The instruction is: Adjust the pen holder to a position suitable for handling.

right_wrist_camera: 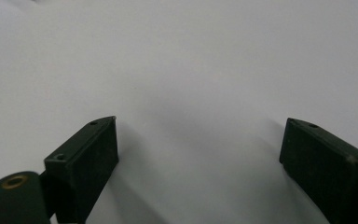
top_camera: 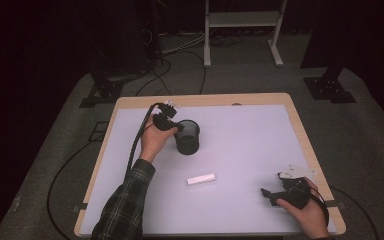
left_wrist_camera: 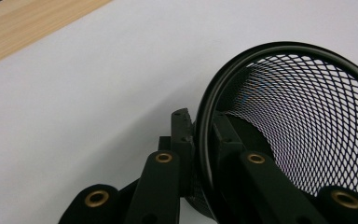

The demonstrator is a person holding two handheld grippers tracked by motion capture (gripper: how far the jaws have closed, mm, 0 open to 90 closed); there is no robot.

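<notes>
- The table, wood-edged under a pale sheet, takes up the middle of the high view.
- A black mesh pen cup stands upright left of centre in the high view.
- The left hand-held gripper pinches the cup's rim, one jaw inside the mesh and one outside.
- The right hand-held gripper, lower right in the high view, has its jaws spread wide over bare sheet.
- A small white block lies flat near centre, between both grippers.
</notes>
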